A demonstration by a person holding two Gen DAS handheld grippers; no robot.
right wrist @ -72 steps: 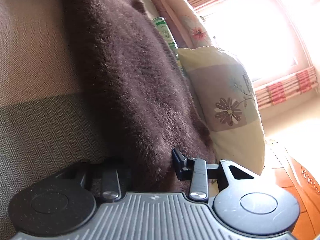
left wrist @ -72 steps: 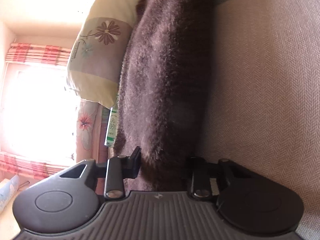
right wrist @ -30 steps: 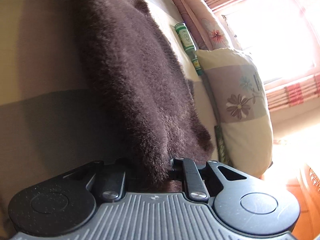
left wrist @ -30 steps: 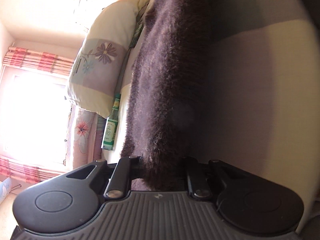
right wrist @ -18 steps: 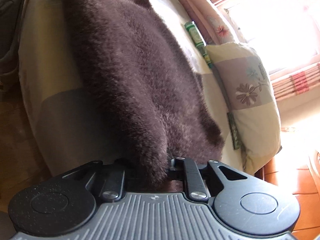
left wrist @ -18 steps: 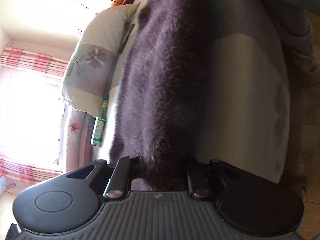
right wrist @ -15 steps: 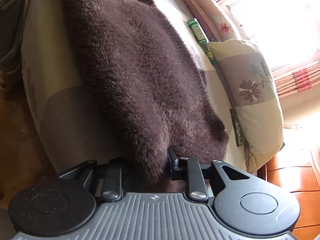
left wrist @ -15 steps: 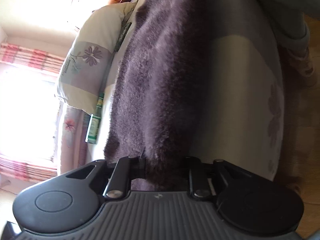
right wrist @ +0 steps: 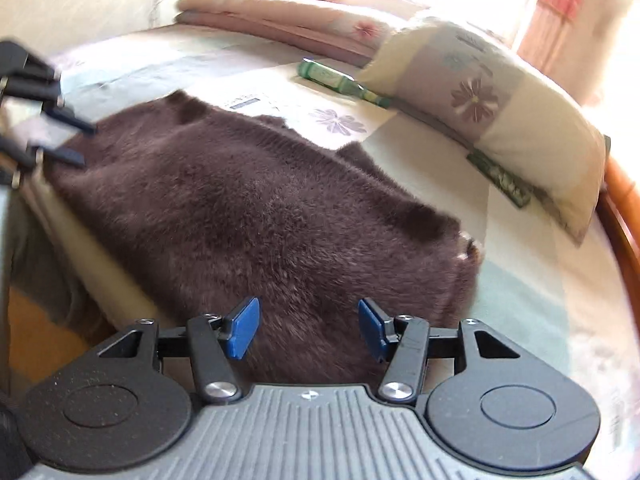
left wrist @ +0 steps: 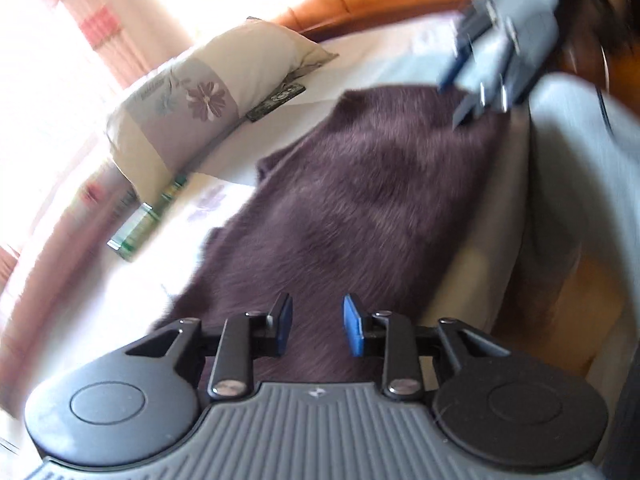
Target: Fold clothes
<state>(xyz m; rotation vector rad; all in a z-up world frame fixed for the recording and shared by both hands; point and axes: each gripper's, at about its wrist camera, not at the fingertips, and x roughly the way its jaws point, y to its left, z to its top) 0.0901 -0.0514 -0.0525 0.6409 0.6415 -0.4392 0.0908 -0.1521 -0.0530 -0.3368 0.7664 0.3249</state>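
Two pairs of my blue-padded fingers are spreading, with nothing pinched: my left gripper (left wrist: 316,326) stands narrowly parted, my right gripper (right wrist: 308,330) wider. Both hang over the near hem of the dark brown, long-piled fuzzy garment (right wrist: 260,216), which lies flat and soft beyond the pads, along the bed's front edge. Past its ragged far edge, smooth pale floral bedsheet (right wrist: 520,288) lies bare. Farther off are a green glass bottle (right wrist: 340,80) and a plump flower-printed pillow (right wrist: 500,108).
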